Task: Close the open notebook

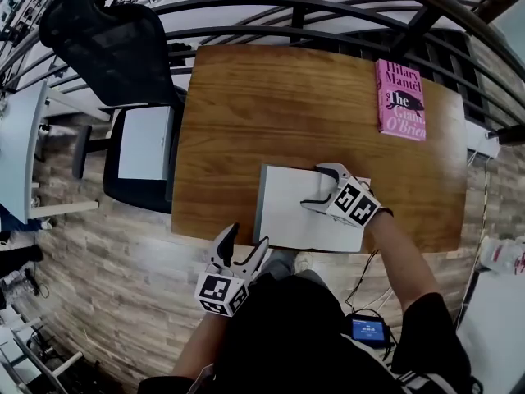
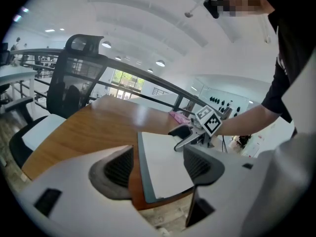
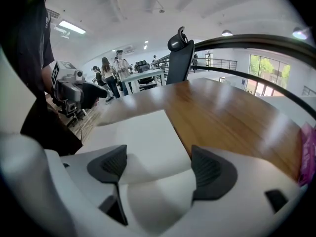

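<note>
The notebook [image 1: 287,212] lies flat near the front edge of the wooden table [image 1: 246,113], white face up, with a grey edge along its left side. My right gripper [image 1: 318,189] rests open over the notebook's right part. In the right gripper view a white sheet [image 3: 148,181] bulges up between the wide-apart jaws of that gripper [image 3: 158,169]. My left gripper [image 1: 244,250] hangs open just off the table's front edge, apart from the notebook. The left gripper view shows the notebook [image 2: 165,152] between and beyond the left gripper's [image 2: 158,168] jaws, with the right gripper [image 2: 190,135] on its far end.
A pink book [image 1: 400,99] lies at the table's far right corner. A black office chair [image 1: 123,64] stands left of the table, and a railing [image 1: 328,11] runs behind it. Several people stand by desks [image 3: 116,73] far off.
</note>
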A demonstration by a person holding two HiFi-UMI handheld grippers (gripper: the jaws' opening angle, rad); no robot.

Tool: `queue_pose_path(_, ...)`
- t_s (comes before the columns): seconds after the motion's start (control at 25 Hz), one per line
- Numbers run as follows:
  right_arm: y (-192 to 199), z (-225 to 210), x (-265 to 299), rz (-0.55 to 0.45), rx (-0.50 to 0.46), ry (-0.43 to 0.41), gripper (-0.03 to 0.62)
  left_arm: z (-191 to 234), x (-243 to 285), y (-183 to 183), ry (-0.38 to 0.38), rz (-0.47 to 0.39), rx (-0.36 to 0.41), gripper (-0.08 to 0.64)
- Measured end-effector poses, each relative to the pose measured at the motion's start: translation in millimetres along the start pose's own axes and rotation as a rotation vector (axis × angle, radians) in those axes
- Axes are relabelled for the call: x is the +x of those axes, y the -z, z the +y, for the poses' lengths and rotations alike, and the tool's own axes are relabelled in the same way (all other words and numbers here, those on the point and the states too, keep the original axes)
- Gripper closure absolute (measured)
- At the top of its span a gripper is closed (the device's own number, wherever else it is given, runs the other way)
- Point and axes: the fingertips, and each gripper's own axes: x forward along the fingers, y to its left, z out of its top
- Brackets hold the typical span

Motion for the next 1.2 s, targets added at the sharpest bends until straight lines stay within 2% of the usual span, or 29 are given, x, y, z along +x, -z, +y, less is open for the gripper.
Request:
queue_pose_path(0.24,6,14,-4,-0.010,-0.010,0.004,0.184,-4,-7,29,-0.026,0.051,-0.056,0.238)
queue_pose_path(0.48,10,26,-6,-0.020,-0.027,0.007,0.184,-11,-12,55,-0.029,0.095,-0.076,0.238)
queue_pose_path(0.64,12,31,-6,-0.016,-0.025,0.009,0.186,-12,-13,76,-0.021,0.119,-0.221,0.238)
queue_pose_path(0.8,15,42,-6,-0.018,-0.031,0.005,0.187,-8,-21,98,-0.045,0.163,-0.272,0.238)
queue_pose_path(0.88,17,46,-7,-0.017,-0.033,0.003,0.187,-6,-21,108,-0.045,0.172,-0.331,0.238)
queue_pose_path(1.04,25,53,-9,-0.016,-0.032,0.011,0.186,-14,-13,126,0.029,0.168,-0.462,0.238)
queue_pose_path(1.2,30,53,-9,-0.018,-0.034,0.044,0.184,-21,-4,135,0.077,0.178,-0.493,0.240)
